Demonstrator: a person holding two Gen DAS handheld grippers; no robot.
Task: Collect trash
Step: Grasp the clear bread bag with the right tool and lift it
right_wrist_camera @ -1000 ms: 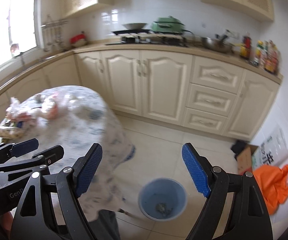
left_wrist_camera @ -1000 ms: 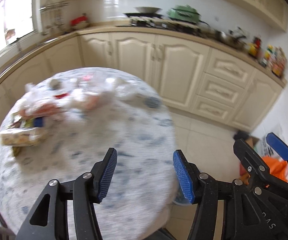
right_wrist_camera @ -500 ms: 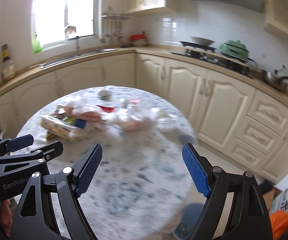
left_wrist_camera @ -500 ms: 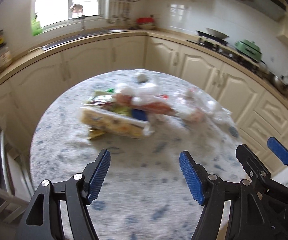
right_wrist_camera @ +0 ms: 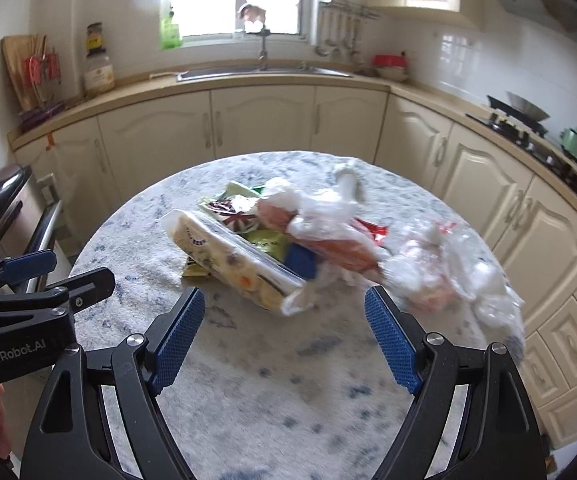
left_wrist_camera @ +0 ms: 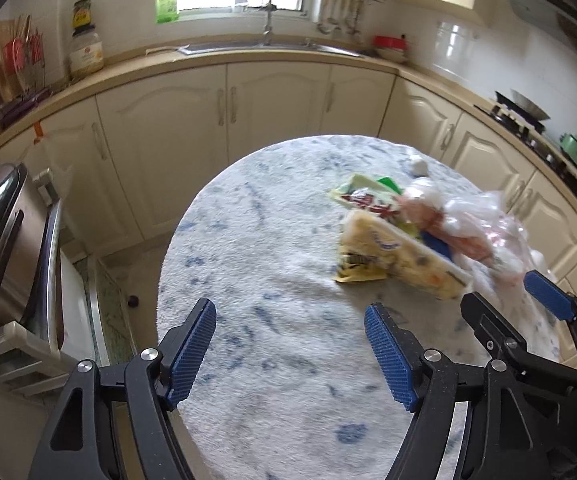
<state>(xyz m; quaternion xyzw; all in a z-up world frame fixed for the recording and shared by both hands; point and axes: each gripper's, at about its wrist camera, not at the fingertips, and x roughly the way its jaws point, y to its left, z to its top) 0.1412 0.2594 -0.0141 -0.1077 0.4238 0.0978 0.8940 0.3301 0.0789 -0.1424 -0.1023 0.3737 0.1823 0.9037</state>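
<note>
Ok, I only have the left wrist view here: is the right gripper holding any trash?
Observer: No. The right gripper is open and empty; the long clear packet lies on the table just ahead of it.
Operator: Anything tucked in the pile that I can't see?
Observer: A red wrapper, lying between the two lots of clear bags.

A heap of trash [right_wrist_camera: 288, 240] lies on a round table: a long clear packet of pale snacks [right_wrist_camera: 232, 260] at the front, crumpled white plastic bags [right_wrist_camera: 440, 276] to its right, and green wrappers [left_wrist_camera: 364, 192] behind.
</note>
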